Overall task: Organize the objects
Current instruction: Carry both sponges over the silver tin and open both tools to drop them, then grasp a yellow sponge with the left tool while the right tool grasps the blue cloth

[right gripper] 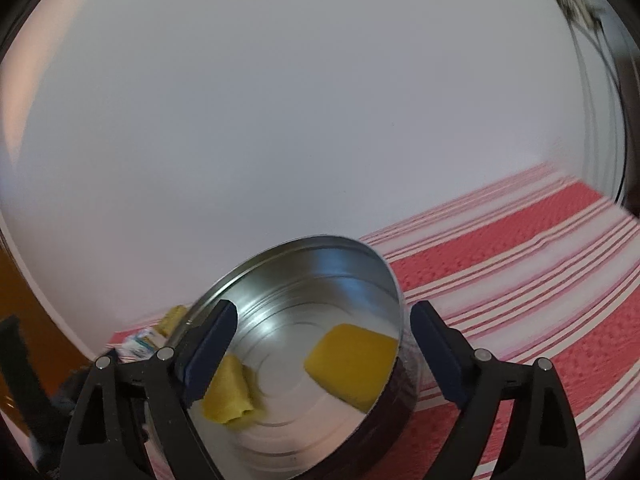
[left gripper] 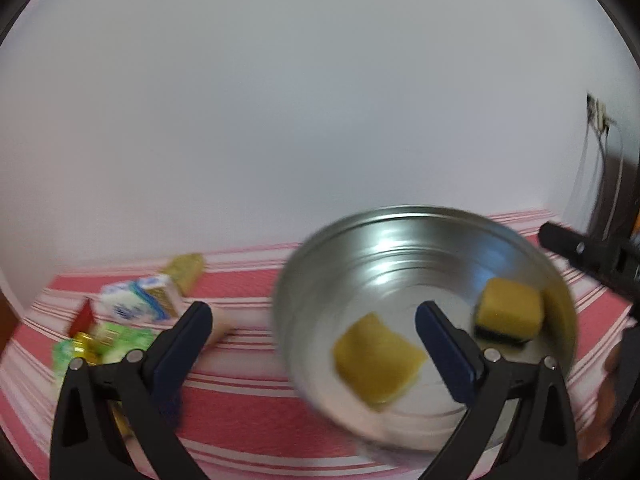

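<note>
— Looking at the left gripper (left gripper: 312,330) first: its fingers are spread wide with nothing between them, one pad over the striped cloth (left gripper: 240,384), the other over the metal bowl (left gripper: 400,240).

— And the right gripper (right gripper: 322,340)?

— Spread as well, gripping nothing, though it straddles the bowl's (right gripper: 256,272) right-hand wall — one finger hangs inside, the other outside. Touching or not, I can't tell.

— What's in the bowl?

— Two sponges. From the left camera, the flat yellow sponge (left gripper: 378,360) lies just ahead between the fingers, a little right of centre; the dark-backed sponge (left gripper: 510,312) sits beyond the right finger, against the far wall.

— So what's left to sort?

— The heap on the cloth: a white-and-blue carton (left gripper: 140,298), green packets (left gripper: 120,340), another sponge (left gripper: 186,270) further back. All of it lies left of the left gripper, well away from the right one.

— Then the left hand is nearer.

— I'd judge so. It would have to swing leftward; the carton's long axis looks roughly crosswise, though the blur makes that uncertain.
</note>
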Tool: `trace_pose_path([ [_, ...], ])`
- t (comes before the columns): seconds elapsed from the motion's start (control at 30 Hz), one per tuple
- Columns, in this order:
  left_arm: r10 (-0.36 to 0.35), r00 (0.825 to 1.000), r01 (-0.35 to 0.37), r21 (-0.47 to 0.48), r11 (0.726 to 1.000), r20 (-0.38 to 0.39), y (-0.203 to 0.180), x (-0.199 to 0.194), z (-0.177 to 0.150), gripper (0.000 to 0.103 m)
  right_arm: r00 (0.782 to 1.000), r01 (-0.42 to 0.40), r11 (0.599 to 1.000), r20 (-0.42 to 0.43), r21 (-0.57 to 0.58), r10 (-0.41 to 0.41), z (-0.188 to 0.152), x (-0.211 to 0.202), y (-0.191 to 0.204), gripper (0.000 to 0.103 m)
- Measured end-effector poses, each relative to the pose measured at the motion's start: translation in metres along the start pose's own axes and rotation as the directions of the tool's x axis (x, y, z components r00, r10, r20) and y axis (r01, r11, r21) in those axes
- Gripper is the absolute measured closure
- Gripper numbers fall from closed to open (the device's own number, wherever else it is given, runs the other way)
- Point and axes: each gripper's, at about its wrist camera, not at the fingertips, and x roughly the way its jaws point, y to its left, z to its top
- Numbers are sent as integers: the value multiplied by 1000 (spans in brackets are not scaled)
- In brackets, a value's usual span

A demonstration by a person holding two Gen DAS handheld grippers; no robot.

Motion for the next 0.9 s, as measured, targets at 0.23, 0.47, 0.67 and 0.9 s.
trace_pose_path([
  [0.23,66,998,-66,-25,998,-9,37,-5,-9,0,987,121,988,114,-96,-110,-7,-26,15,13],
  [0.47,130,991,-131,-43,990,-28,72,-12,-31,0,975,156,976,183,-150,-127,-26,-29,50,13],
  [0.67,142,988,-146,-59,988,-61,103,-23,-47,0,975,138,973,199,-185,-101,-44,-42,83,13],
  [0.9,132,987,-136,-40,990,-89,145,-41,-70,0,990,61,966,137,-250,-27,-65,-35,125,13],
])
